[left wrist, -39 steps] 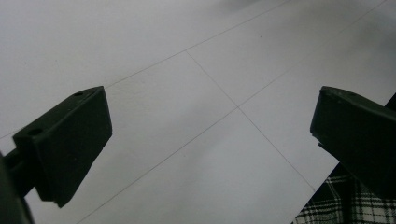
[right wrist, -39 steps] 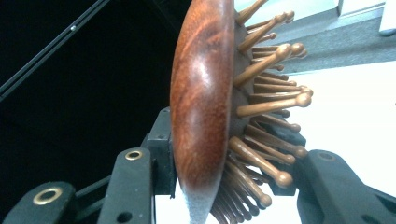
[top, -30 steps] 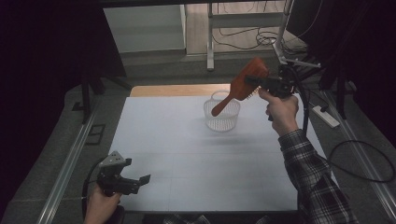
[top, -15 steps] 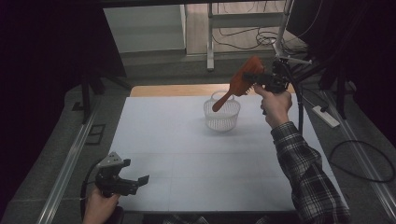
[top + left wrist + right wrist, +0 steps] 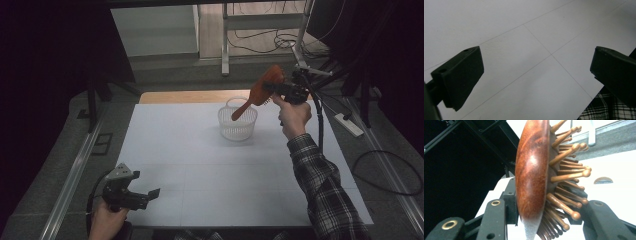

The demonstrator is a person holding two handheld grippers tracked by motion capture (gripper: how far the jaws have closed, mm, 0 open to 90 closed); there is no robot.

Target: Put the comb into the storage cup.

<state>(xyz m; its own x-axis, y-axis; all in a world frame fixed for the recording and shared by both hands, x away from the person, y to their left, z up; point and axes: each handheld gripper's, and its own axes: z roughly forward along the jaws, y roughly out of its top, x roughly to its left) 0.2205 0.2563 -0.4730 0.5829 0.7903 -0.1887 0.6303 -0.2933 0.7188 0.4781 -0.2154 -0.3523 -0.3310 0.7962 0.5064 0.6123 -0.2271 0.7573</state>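
Hairbrush (image 5: 534, 175) head clamped btwn right gripper (image 5: 544, 220) jaws, handle over basket (image 5: 237, 125).

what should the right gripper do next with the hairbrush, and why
Probably lower it a little further, handle first. The right gripper is clamped on the head of the wooden hairbrush, and the handle tip sits just over the rim of the white basket, so releasing now risks tipping it out.

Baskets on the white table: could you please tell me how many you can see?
1. A single white basket stands at the table's far side, with the hairbrush handle dipping into it.
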